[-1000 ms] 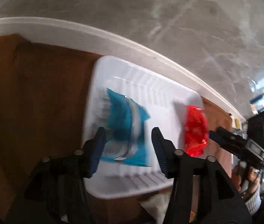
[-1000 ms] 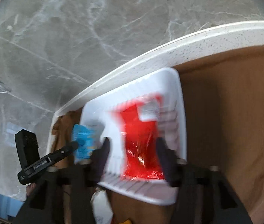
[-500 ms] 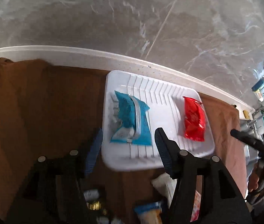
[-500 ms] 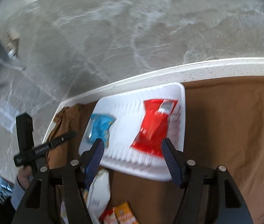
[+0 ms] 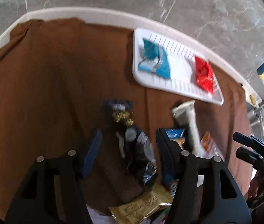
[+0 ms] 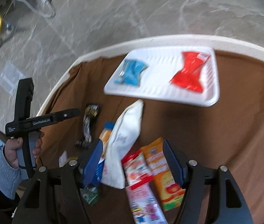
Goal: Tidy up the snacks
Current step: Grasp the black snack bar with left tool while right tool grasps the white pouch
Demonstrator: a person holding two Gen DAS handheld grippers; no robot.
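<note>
Snacks are now split between two places. Ahead of both tools, the white tray (image 6: 161, 95) carries a blue packet (image 6: 132, 72) toward the left tool's side and a red packet (image 6: 189, 74) toward the right tool's side, lying well apart from each other.

A second ago each tool hung close over the tray with its packet between the fingers; both have since pulled back and up, so the tray sits farther ahead and the unsorted pile on the brown-clothed counter (image 5: 48, 84) has come into view beneath them. That reads as two placements finished and the next pick beginning.

The left tool (image 5: 128, 145) is released and empty, poised over dark wrappers (image 5: 137, 145), with a gold packet (image 5: 143, 205) nearer its base. The right tool (image 6: 132, 155) is likewise spread and empty, straddling a white pouch (image 6: 124, 141), a red-and-pink packet (image 6: 139, 175) and an orange packet (image 6: 161, 169).
</note>
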